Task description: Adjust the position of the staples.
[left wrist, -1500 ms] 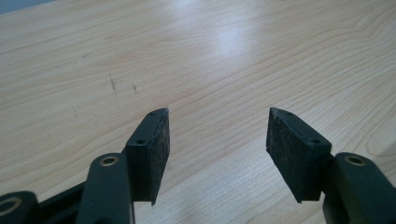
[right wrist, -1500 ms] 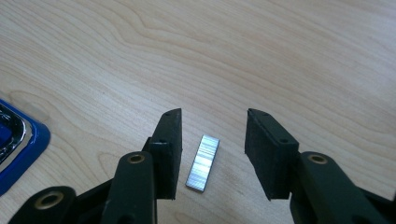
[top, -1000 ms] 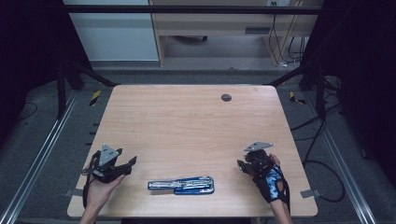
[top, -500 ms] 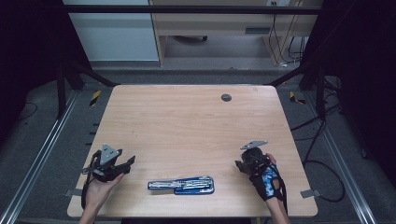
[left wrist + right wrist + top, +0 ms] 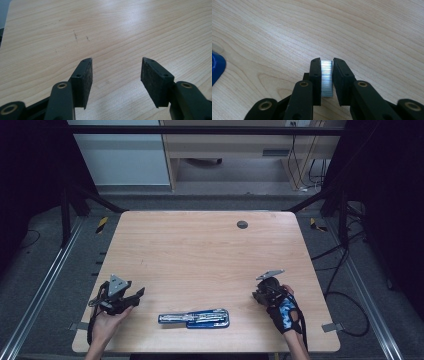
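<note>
A blue stapler (image 5: 195, 318) lies opened out flat near the table's front edge, silver rail up; its blue corner (image 5: 217, 66) shows at the left of the right gripper view. My right gripper (image 5: 257, 296) is to its right, held by a gloved hand. Its jaws have just been closing, and the right gripper (image 5: 327, 61) is shut on a silver strip of staples (image 5: 326, 78) above the wood. My left gripper (image 5: 139, 294) rests left of the stapler. The left gripper (image 5: 116, 72) stands open over bare wood, its jaws slightly narrower than a second ago.
The wooden table (image 5: 200, 255) has a small dark round grommet (image 5: 242, 224) near its far edge. A light cabinet (image 5: 120, 155) and a desk stand beyond it. Metal rails (image 5: 45, 285) run along the floor on both sides, with cables at the right.
My right gripper has shifted a little to the left, toward the stapler. The left hand has stayed where it was.
</note>
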Demonstrator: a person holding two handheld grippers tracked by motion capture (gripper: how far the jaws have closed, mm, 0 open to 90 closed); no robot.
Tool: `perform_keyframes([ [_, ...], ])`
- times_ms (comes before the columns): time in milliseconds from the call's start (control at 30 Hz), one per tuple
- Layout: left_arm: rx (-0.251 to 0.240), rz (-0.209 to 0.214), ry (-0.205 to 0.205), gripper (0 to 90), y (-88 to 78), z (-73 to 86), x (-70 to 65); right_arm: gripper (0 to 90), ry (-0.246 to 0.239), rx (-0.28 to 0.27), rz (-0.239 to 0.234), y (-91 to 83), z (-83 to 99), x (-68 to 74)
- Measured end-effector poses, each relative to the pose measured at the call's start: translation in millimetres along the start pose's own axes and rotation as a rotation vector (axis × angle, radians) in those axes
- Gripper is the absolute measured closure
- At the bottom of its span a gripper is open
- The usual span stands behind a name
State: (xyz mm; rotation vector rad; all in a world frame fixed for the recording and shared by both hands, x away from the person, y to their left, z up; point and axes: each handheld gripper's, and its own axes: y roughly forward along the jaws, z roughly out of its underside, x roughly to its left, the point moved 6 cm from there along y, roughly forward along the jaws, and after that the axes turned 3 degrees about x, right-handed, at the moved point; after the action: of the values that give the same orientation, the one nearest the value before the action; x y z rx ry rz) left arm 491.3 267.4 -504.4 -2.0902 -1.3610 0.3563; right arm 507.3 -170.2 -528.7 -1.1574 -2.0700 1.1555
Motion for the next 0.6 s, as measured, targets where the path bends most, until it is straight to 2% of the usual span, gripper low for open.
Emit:
perform_keyframes([
  [233, 0.010, -0.001, 0.012, 42.7, 0.5, 0.8, -0.2, 77.7, -0.026, 0.015, -0.008, -1.3, 1.1, -0.1],
  [333, 0.018, 0.003, 0.015, 42.6, 1.1, 1.1, -1.2, 72.3, -0.024, 0.011, 0.002, -1.2, 2.5, -2.8],
  [533, 0.032, 0.006, 0.007, 42.1, 1.4, 2.0, -0.7, 75.5, -0.011, -0.011, -0.003, -4.6, 2.2, -5.3],
  [600, 0.035, 0.007, 0.009, 42.2, 1.6, 2.2, -1.0, 76.7, -0.009, -0.003, -0.010, -4.2, 2.3, -4.2],
])
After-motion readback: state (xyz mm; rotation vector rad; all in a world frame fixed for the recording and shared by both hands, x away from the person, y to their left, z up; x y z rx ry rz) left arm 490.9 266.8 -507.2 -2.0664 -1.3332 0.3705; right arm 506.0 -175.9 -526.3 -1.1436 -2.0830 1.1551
